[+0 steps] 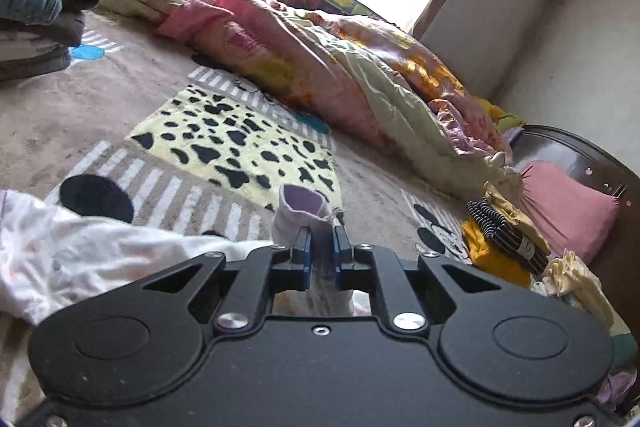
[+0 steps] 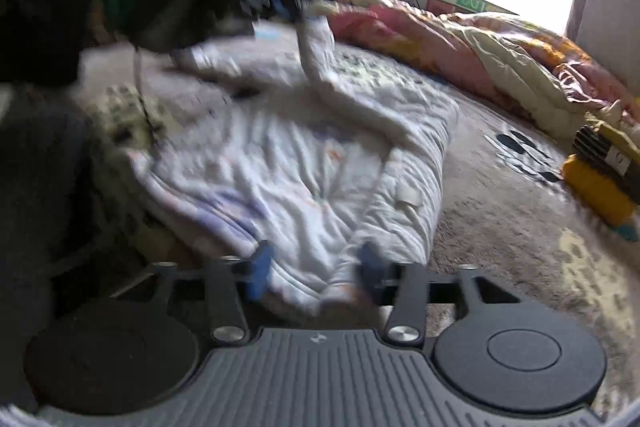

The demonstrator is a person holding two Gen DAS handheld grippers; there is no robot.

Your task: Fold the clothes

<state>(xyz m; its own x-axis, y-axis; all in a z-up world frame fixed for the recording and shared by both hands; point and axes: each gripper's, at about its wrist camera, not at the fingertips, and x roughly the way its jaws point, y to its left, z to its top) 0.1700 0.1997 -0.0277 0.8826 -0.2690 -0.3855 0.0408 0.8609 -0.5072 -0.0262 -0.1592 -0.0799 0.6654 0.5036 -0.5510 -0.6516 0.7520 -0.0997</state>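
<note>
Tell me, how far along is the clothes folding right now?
Early in this garment. Done: folded clothes sit stacked by the pink pillow. In hand: the left claw is shut on the lilac cuff of the white printed top, lifting that sleeve. The right claw is open over the other sleeve. Left: the top still lies rumpled and unfolded.

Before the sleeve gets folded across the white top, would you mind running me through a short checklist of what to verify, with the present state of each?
1. Left gripper shut on the sleeve cuff: ok.
2. Right gripper open: ok, fingers spread.
3. Right gripper free of the white top: cannot tell; fabric lies between the fingers, and the picture is blurred.
4. White top lying flat on the bed cover: not ok, it is wrinkled.
5. Body of the top free of other clothes: ok; the yellow and striped pile lies apart.
</note>
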